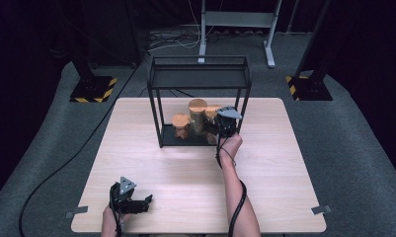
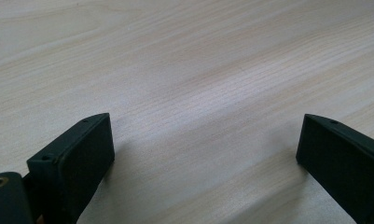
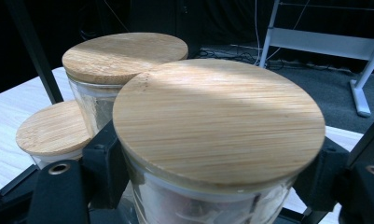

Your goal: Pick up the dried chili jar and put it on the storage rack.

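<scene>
Three glass jars with bamboo lids stand on the bottom shelf of a black metal rack (image 1: 199,78). In the high view the short jar (image 1: 180,124) is at the left, the tall jar (image 1: 197,113) in the middle and the third jar (image 1: 212,111) at the right. My right gripper (image 1: 214,129) reaches in from the front and is shut on the right-hand jar (image 3: 217,121), one jaw pressed to each side below the lid. Behind it I see the tall jar (image 3: 124,53) and the short jar (image 3: 51,128). My left gripper (image 1: 147,201) rests open near the table's front left, jaws wide over bare wood (image 2: 203,154).
The pale wooden table (image 1: 185,173) has free room in front of and beside the rack. The rack's upper shelf (image 1: 200,66) hangs low over the jar lids, and its thin posts (image 1: 158,113) flank them. Stands and cables lie on the floor beyond.
</scene>
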The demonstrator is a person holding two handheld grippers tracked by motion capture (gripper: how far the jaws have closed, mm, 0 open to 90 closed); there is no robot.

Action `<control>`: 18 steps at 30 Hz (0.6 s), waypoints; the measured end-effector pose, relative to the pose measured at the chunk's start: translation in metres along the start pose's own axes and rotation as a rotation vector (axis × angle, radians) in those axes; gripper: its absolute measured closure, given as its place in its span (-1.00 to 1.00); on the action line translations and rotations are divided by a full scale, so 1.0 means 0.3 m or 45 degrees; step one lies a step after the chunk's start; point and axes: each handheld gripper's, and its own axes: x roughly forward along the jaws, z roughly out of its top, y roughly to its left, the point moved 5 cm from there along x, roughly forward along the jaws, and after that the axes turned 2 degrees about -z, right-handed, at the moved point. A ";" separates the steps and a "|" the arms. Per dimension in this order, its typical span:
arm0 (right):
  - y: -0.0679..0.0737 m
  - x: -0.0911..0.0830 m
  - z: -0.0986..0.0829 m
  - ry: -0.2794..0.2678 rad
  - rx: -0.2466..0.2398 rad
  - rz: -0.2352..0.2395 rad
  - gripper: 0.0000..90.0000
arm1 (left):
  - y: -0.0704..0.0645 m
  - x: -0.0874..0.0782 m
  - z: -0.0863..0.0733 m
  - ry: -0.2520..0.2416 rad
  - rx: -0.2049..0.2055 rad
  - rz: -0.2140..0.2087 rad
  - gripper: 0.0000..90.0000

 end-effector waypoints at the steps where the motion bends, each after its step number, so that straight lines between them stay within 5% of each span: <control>1: 0.000 0.000 0.000 0.000 0.000 0.002 -0.46 | 0.000 0.000 0.000 0.000 0.000 0.000 -0.92; 18: -0.002 -0.002 0.001 0.004 -0.003 0.014 -0.46 | 0.000 0.000 0.000 0.000 0.000 0.000 -0.92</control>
